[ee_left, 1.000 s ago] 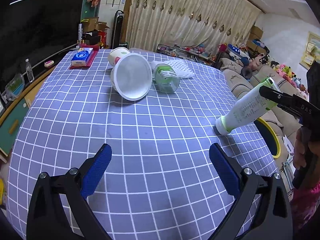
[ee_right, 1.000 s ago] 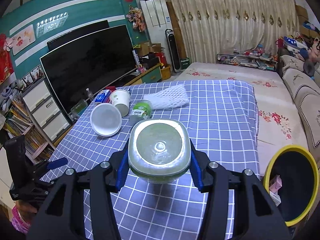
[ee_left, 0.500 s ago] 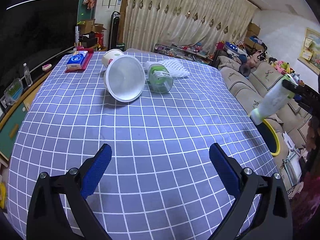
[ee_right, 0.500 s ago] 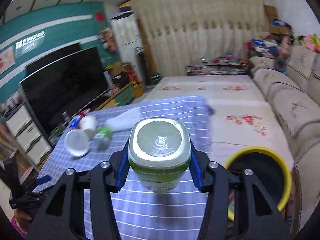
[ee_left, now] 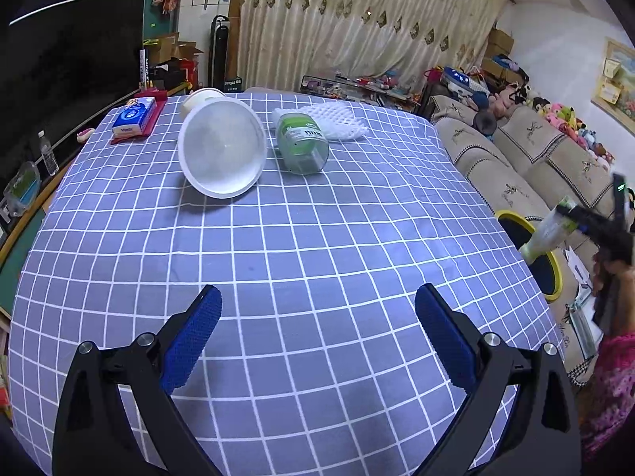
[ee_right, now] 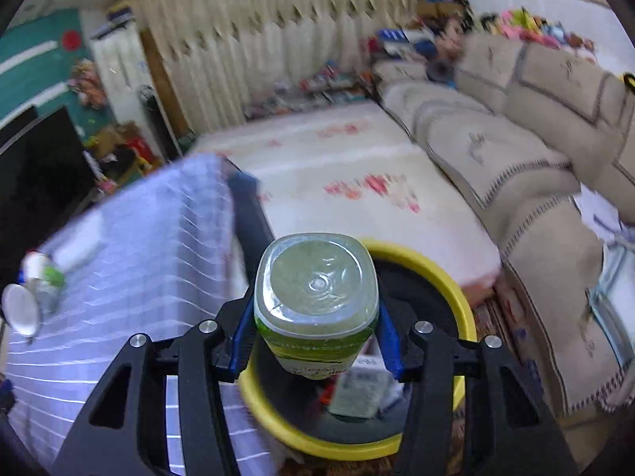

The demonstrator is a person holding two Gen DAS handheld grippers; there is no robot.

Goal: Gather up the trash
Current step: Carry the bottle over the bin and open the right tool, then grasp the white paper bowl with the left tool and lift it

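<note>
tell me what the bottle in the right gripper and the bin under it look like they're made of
Bottle: likely clear thin plastic; its base is see-through with a moulded centre dimple and a green printed label around the body. Bin: probably plastic, judging by the smooth, glossy yellow rim; the inside is dark, and whether that is a liner is unclear.

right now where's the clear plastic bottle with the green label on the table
In the left wrist view the clear green-labelled plastic bottle lies on its side at the checked tablecloth's far end, between the white plastic bowl and white foam netting.
</note>
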